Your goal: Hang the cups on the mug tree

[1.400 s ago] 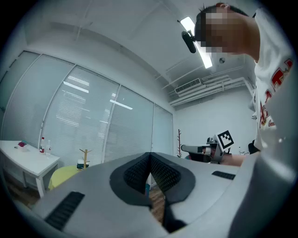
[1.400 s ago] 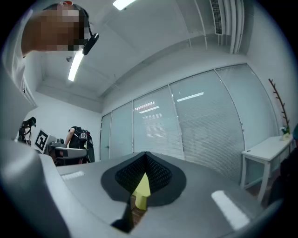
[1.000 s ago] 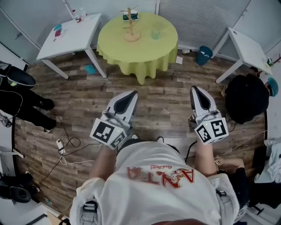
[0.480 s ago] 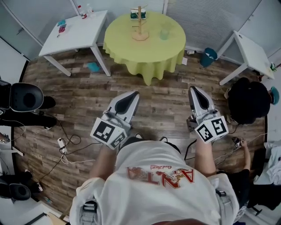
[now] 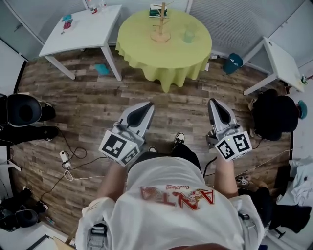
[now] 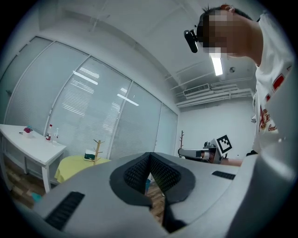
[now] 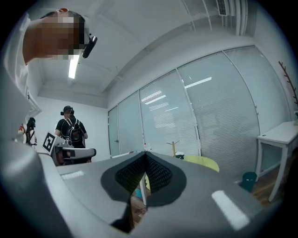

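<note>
Wood-plank floor (image 5: 98, 112) fills most of the head view, and at its far end stands a round table (image 5: 166, 56) under a yellow-green cloth. On the table the mug tree (image 5: 161, 24) stands upright on its flat base, its trunk vertical and its short pegs angling up and out. No peg seems to carry anything. One translucent green cup (image 5: 189, 35) stands mouth up just beside the tree, on the right, apart from the base. It looks empty, though it is too small here to be sure, and I cannot tell where its handle is. A teal-topped box (image 5: 157, 10) lies behind the tree at the table's far edge. Both tools are held level in front of the person, pointing toward the table and well apart from it. The left gripper (image 5: 146, 105) has its ribbed pads pressed together with nothing between them, and the right gripper (image 5: 212, 102) is likewise closed and empty. The tree lies straight ahead, nearer the left gripper's line, while the cup sits toward the right gripper's side (so the right hand looks the likelier one to fetch it). A teal bin (image 5: 233, 62) stands on the floor right of the table, its contents not visible.
</note>
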